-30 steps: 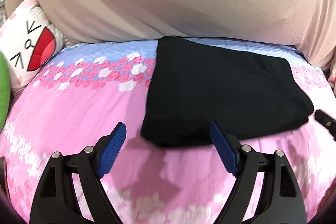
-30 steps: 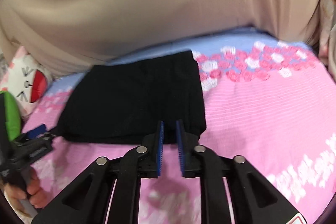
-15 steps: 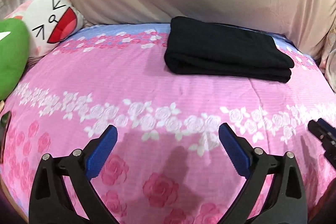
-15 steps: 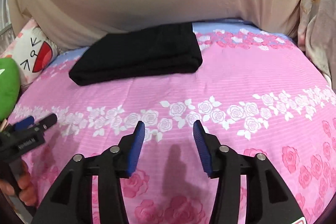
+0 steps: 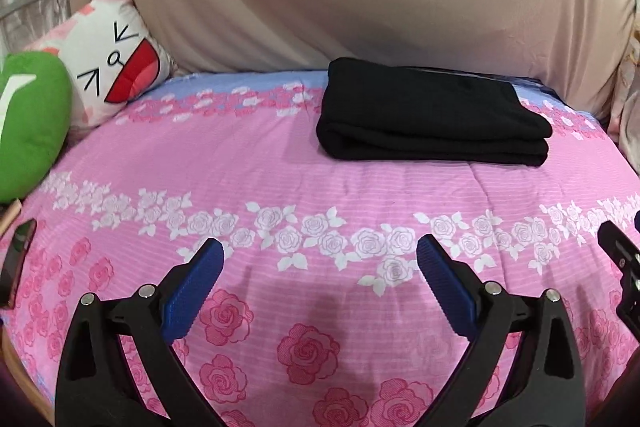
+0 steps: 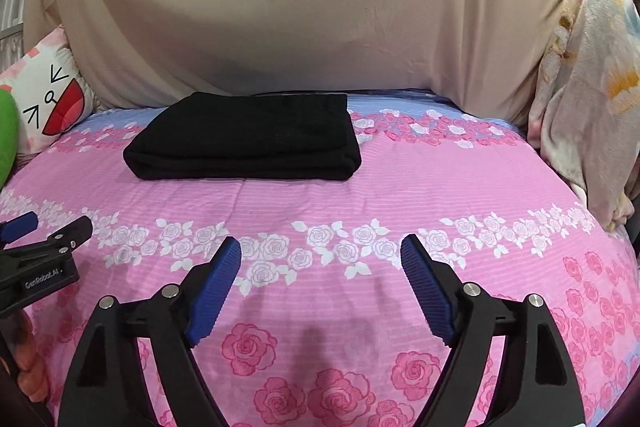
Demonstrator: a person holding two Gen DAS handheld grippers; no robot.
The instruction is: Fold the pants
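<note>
Left wrist view shows a bed (image 5: 280,167) in a pink rose sheet, with folded black pants (image 5: 432,115) lying at its far side. Well short of them, the left hand-held gripper (image 5: 320,283) gapes empty; the right hand-held gripper (image 6: 320,279) is opening, nothing between its jaws.

Black folded pants (image 5: 432,115) lie on a pink bedspread (image 5: 280,163) printed with white and deep-pink roses and a pale blue band. Beige cloth (image 6: 304,7) hangs behind. Green cushion (image 5: 28,123); white pillow (image 5: 116,63) with red mouth; gripper pads (image 6: 216,291) blue.
</note>
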